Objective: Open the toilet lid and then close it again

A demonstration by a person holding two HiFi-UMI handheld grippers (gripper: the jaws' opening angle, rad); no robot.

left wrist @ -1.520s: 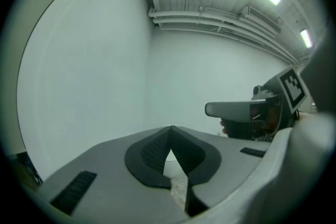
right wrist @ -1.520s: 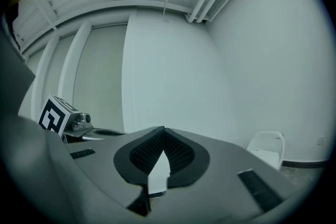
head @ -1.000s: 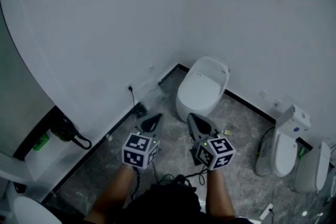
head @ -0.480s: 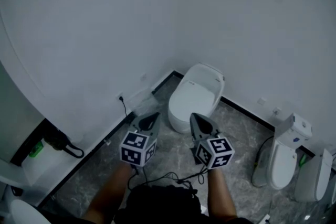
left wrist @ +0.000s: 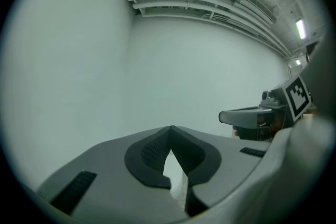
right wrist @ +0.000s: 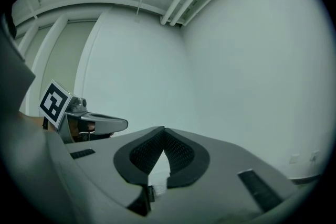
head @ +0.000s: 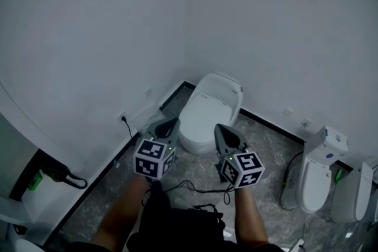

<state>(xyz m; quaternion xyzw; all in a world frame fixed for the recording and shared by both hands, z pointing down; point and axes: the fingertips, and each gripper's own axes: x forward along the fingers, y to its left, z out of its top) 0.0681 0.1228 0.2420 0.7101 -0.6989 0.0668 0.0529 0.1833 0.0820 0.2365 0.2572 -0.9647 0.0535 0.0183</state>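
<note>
Sitting on the floor in the corner, the toilet (head: 209, 112) lies straight ahead of both claws with its lid (head: 214, 103) down. Its long axis runs away toward the wall, front edge nearest. The left claw (head: 168, 126) and right claw (head: 224, 134) are each pinched together on nothing, flanking that front edge, and neither looks clearly nearer.

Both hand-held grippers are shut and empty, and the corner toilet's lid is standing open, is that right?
Not quite: the corner toilet has its lid down, not open, as the head view shows. The left hand-held gripper and the right hand-held gripper are shut and empty, as you said.
</note>
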